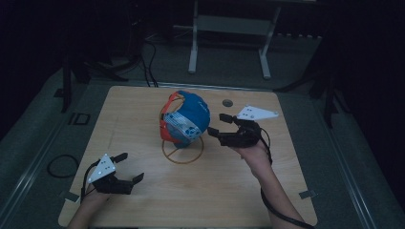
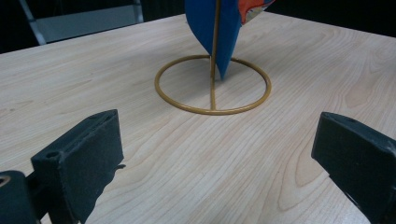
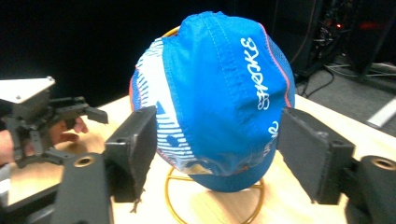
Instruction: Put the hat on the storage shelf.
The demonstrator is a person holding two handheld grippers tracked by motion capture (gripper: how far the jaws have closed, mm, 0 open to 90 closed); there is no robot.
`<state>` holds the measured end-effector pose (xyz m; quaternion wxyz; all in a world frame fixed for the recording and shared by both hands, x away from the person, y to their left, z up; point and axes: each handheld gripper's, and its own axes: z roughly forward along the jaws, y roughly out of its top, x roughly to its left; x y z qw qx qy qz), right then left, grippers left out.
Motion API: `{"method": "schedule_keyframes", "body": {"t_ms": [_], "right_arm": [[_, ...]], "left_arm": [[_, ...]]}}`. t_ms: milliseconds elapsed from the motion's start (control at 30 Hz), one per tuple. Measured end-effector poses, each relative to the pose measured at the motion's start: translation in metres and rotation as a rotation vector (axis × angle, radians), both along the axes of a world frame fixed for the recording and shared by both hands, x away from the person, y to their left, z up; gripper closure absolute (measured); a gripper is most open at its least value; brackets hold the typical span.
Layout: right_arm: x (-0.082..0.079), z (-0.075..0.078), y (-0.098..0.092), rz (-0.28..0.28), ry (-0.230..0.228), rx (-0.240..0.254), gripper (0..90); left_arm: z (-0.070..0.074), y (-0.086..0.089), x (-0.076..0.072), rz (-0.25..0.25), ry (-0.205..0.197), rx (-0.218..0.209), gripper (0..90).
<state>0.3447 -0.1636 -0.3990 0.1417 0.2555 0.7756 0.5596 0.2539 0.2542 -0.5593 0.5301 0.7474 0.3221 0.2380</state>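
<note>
A blue cap (image 1: 187, 116) with white stripes and an orange brim hangs on a gold wire stand (image 1: 183, 151) in the middle of the wooden table (image 1: 143, 200). My right gripper (image 1: 217, 125) is open just to the cap's right, level with it. In the right gripper view the cap (image 3: 219, 93) sits close ahead between the spread jaws, not touched. My left gripper (image 1: 130, 167) is open near the table's front left, well apart from the stand. The left gripper view shows the stand's ring base (image 2: 213, 85) and the cap's blue lower edge (image 2: 219, 32).
A small round hole (image 1: 228, 102) marks the table behind the cap. A metal frame (image 1: 229, 28) stands on the floor beyond the table, with cables (image 1: 148, 62) at the back left. Bare wood lies between the two grippers.
</note>
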Motion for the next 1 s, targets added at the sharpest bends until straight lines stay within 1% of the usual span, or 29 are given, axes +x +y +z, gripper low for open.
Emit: {"method": "schedule_keyframes", "body": {"t_ms": [33, 67, 133, 167, 200, 233, 267, 333, 367, 433, 500, 633, 800, 867, 1000], "right_arm": [[-0.001, -0.002, -0.002, 0.002, 0.004, 0.010, 24.1], [-0.002, -0.005, -0.004, 0.016, 0.003, 0.007, 18.2], [-0.004, -0.011, -0.008, 0.013, 0.004, 0.021, 17.8], [-0.005, -0.015, -0.009, 0.017, 0.007, 0.020, 15.8], [-0.005, -0.019, -0.010, 0.029, 0.009, 0.009, 14.0], [-0.006, -0.023, -0.012, 0.030, 0.010, 0.005, 14.2], [-0.007, -0.029, -0.013, 0.037, 0.003, 0.015, 14.1], [-0.008, -0.039, -0.015, 0.052, 0.019, 0.013, 14.0], [-0.008, -0.044, -0.016, 0.055, 0.025, 0.004, 14.0], [-0.009, -0.054, -0.018, 0.060, 0.043, -0.010, 14.0], [-0.008, -0.062, -0.020, 0.054, 0.057, -0.013, 14.0], [-0.007, -0.076, -0.026, 0.054, 0.074, -0.017, 14.0], [-0.007, -0.092, -0.029, 0.062, 0.081, -0.043, 14.0], [-0.007, -0.099, -0.031, 0.059, 0.086, -0.054, 14.1], [-0.006, -0.111, -0.036, 0.053, 0.093, -0.076, 14.2]], "left_arm": [[0.000, 0.000, 0.000, 0.000, -0.001, -0.003, 2.4], [0.000, 0.000, 0.000, -0.002, 0.000, -0.003, 2.4], [0.000, 0.000, 0.000, -0.002, 0.000, 0.001, 2.4], [0.000, 0.000, 0.000, -0.002, 0.001, 0.000, 2.4], [0.000, 0.000, 0.000, -0.002, 0.001, -0.005, 2.4], [0.000, 0.000, 0.000, 0.000, 0.001, -0.005, 2.4], [0.000, 0.000, 0.000, -0.002, 0.000, -0.004, 2.4], [0.000, 0.000, 0.000, -0.004, -0.002, -0.004, 2.4], [0.000, 0.000, -0.001, -0.004, -0.001, 0.000, 2.4], [-0.001, 0.000, -0.001, -0.006, 0.000, -0.006, 2.4], [-0.001, 0.000, -0.001, -0.004, 0.000, -0.006, 2.4], [-0.001, 0.000, -0.001, -0.005, 0.001, -0.010, 2.4], [-0.002, 0.000, -0.001, -0.002, 0.003, -0.004, 2.4], [-0.002, 0.000, -0.001, -0.004, 0.004, -0.010, 2.4], [-0.002, 0.000, -0.001, -0.005, 0.003, -0.007, 2.4]]}}
